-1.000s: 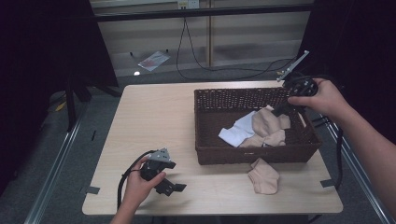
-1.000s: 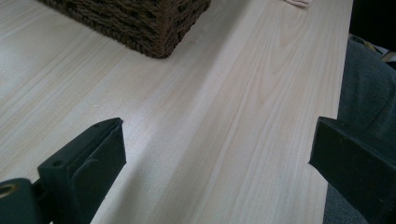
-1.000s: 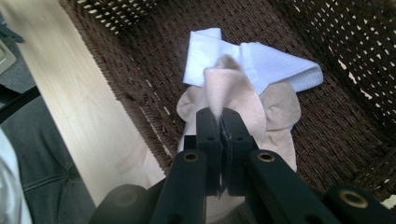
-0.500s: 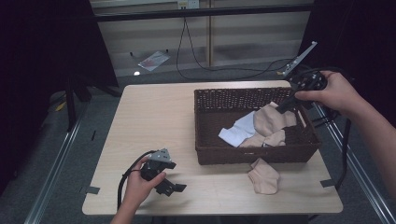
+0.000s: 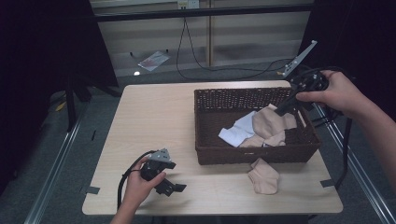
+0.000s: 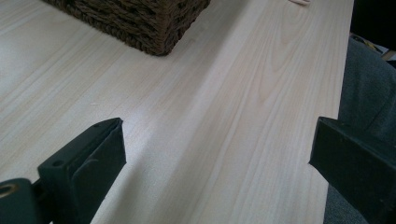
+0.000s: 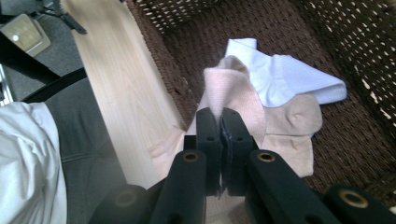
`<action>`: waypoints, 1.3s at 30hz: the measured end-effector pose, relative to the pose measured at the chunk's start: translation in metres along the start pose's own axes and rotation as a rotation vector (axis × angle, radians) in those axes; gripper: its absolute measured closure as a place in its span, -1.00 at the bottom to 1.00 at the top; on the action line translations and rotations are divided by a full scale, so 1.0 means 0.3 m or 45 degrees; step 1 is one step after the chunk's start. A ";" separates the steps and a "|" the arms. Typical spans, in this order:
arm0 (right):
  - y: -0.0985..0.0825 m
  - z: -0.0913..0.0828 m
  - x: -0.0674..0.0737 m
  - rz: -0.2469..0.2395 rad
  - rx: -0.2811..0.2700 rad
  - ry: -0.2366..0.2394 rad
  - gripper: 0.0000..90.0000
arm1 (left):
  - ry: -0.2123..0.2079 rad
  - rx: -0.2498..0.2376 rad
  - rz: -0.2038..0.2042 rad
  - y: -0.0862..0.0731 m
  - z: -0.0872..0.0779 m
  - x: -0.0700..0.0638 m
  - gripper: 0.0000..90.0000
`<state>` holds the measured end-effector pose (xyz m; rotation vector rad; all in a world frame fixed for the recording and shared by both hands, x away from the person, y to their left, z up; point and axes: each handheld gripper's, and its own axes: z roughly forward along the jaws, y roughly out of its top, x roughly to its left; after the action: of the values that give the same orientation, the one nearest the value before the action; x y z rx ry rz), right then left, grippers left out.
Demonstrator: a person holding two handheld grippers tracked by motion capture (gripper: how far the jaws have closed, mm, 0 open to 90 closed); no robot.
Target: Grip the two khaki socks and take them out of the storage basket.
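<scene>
Right gripper point(image 7: 219, 121) fingers pinch a beige sock point(image 7: 233, 93) over the basket point(image 5: 224, 100); left gripper point(image 5: 168, 184) fingers sit wide apart, nothing between, on the tabletop point(image 6: 233, 116).

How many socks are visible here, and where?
4: one beige sock pinched in the right tool, a white sock and another beige in the basket, one on the table. More may be hidden.

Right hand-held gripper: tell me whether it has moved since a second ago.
Yes. The right hand-held gripper, shut on a beige sock, has risen a little above the basket rim, drawing the sock up with it.
</scene>
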<state>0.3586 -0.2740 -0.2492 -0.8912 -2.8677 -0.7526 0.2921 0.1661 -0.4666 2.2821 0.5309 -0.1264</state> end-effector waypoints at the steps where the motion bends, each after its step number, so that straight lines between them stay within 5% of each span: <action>1: -0.001 -0.001 0.004 -0.001 0.001 0.006 0.96 | 0.000 0.003 -0.001 0.000 0.000 0.000 -0.93; 18: -0.039 0.008 0.040 -0.064 -0.010 0.115 0.96 | 0.005 0.009 -0.002 0.000 0.002 0.001 -0.93; 39: -0.070 0.032 0.110 -0.136 0.011 0.179 0.96 | 0.004 0.008 -0.004 -0.001 0.006 0.000 -0.93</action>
<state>0.3205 -0.2673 -0.2607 -0.6599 -2.8101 -0.7778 0.2920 0.1649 -0.4680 2.2877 0.5369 -0.1261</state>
